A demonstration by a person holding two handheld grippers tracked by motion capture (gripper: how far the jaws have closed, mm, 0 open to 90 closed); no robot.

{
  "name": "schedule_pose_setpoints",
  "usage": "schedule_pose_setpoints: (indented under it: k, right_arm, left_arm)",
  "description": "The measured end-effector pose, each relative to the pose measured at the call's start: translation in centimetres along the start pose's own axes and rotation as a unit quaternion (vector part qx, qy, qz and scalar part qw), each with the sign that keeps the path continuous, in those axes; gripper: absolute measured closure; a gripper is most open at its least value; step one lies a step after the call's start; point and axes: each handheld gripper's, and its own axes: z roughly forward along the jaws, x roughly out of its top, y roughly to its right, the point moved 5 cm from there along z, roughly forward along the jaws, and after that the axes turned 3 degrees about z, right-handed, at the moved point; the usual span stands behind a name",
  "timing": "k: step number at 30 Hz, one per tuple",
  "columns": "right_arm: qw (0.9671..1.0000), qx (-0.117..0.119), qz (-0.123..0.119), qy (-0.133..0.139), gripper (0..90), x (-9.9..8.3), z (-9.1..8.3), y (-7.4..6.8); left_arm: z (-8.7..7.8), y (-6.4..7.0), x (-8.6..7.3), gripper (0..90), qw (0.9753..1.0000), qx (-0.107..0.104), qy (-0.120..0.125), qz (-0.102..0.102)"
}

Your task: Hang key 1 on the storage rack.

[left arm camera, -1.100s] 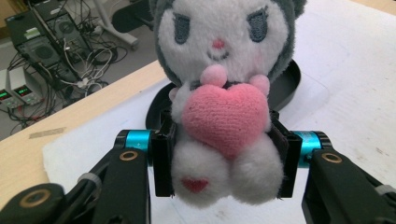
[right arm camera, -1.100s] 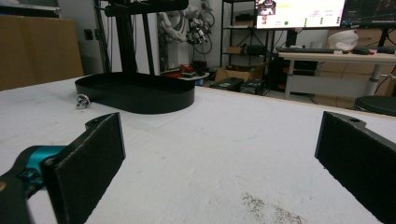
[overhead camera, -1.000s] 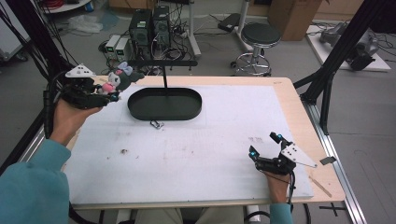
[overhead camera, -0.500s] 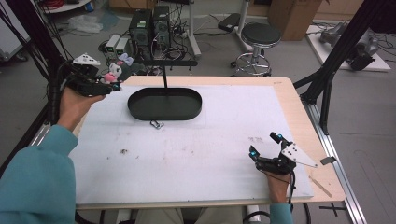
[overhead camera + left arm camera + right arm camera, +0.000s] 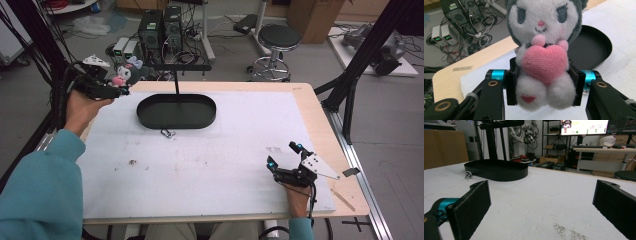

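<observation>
Landmark: the black oval shallow metal tray (image 5: 176,111), with a thin black post rising from its far edge, lies on the white-covered wooden table (image 5: 210,150); all places below are told from this tray.

Left gripper (image 5: 111,85): held up in the air off the tray's left end, past the table's far-left corner, in the person's left hand (image 5: 85,107), with a teal sleeve (image 5: 42,185) behind it.

Left jaws: pressed in on both sides of the toy's body, pinching it at about the level of the heart.

Toy: a small white plush doll with a grey hood, holding a pink heart (image 5: 544,62), sits upright between the left jaws, facing that gripper's camera; in the left gripper view the tray (image 5: 589,50) lies behind it and lower.

Toy in the high view: the plush doll (image 5: 124,76) hangs clear of the table, just left of the tray's left end and not touching it.

Right gripper (image 5: 284,161): near the table's front-right edge, well apart from the tray, low over the white cover.

Right jaws: spread wide, nothing between them; the tray (image 5: 496,170) is seen far beyond them.

Small metal ring clip (image 5: 167,133): lies on the cover just in front of the tray's near rim.
</observation>
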Motion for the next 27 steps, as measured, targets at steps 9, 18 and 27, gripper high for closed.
schedule_pose_setpoints:
  k: [9,18,27]
  right_arm:
    - [1.0000,0.001,0.002,0.000,0.8,0.0,0.0,0.0]
    - [1.0000,0.002,0.002,0.000,0.8,0.0,0.0,0.0]
    - [1.0000,0.002,0.003,0.000,0.8,0.0,0.0,0.0]
  left_arm:
    - [1.0,-0.5,-0.1,54.1,0.9999,0.005,-0.007,-0.008]
    - [1.6,-0.8,0.3,54.1,0.9999,0.004,-0.001,-0.015]
    - [2.0,-0.5,1.0,54.1,0.9999,0.006,0.000,-0.011]
